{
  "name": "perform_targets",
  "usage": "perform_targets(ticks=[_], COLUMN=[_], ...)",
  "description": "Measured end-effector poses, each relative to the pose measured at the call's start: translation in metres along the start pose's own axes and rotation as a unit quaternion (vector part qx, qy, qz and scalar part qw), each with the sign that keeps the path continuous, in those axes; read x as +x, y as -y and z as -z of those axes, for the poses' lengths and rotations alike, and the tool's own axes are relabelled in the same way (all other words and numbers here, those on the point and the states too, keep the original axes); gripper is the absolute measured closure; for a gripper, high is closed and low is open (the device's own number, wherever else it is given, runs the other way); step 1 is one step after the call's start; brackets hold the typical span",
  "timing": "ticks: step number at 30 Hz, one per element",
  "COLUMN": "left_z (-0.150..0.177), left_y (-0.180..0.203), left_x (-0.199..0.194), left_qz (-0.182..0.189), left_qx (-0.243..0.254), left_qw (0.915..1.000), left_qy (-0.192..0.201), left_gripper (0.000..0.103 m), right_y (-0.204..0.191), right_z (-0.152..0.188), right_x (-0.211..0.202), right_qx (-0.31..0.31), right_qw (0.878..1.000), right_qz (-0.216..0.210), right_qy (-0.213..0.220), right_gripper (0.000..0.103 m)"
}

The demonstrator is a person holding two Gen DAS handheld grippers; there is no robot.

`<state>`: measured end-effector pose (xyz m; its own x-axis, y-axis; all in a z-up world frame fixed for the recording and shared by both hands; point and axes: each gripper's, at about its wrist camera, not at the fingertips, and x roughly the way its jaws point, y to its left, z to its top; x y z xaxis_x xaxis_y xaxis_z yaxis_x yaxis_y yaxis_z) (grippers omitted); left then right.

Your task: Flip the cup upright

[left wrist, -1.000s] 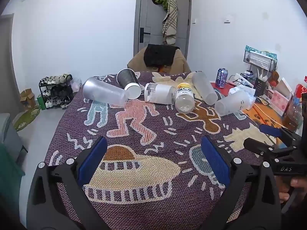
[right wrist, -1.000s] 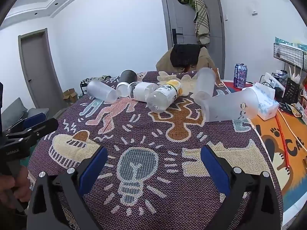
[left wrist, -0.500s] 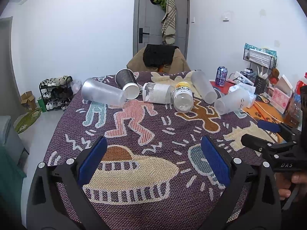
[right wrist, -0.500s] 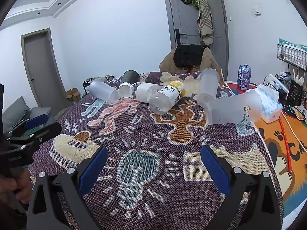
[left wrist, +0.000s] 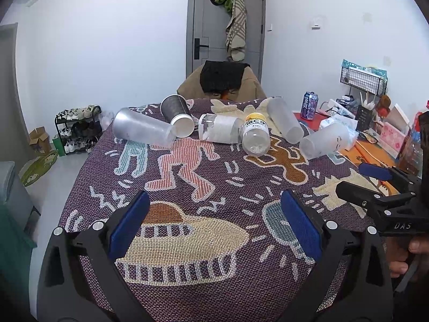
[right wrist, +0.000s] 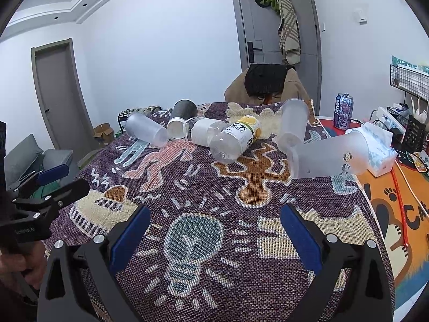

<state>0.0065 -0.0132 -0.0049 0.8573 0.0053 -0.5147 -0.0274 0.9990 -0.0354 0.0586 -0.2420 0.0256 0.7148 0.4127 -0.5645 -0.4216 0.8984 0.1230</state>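
Observation:
Several cups and bottles lie on their sides in a row at the far end of the patterned cloth. From the left: a frosted cup [left wrist: 142, 131] [right wrist: 146, 133], a dark paper cup [left wrist: 177, 114] [right wrist: 182, 118], a clear labelled bottle [left wrist: 219, 132] [right wrist: 201, 132], a yellow-capped bottle [left wrist: 255, 134] [right wrist: 236, 139], a frosted cup [left wrist: 284, 119] [right wrist: 292, 123] and a frosted cup [left wrist: 325, 141] [right wrist: 328, 158] at the right. My left gripper [left wrist: 214, 225] is open and empty, well short of them. My right gripper [right wrist: 214, 237] is open and empty too.
A tissue pack [right wrist: 380, 154], a drink can [right wrist: 343, 110] and desk clutter stand on the right beyond the cloth [right wrist: 241, 230]. A chair with a jacket [left wrist: 222, 81] stands behind the table's far edge. A shoe rack [left wrist: 76, 128] is on the floor at left.
Both grippers have shifted slightly; the row of cups and bottles looks a little farther and lower in the views. Nothing on the table has moved.

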Motion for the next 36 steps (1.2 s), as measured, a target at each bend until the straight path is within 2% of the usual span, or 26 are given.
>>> perform_targets(ticks=[36], left_z=[-0.0029], left_y=[-0.0042], left_x=[0.0022], left_qz=[0.01], left_qx=[0.003], left_qw=[0.9999], left_qy=[-0.005], left_gripper=[0.006], right_y=[0.0027], right_z=[0.0042], right_x=[0.0008], right_qx=[0.011], right_qw=[1.0], right_qz=[0.015], right_qy=[0.008], right_gripper=[0.008])
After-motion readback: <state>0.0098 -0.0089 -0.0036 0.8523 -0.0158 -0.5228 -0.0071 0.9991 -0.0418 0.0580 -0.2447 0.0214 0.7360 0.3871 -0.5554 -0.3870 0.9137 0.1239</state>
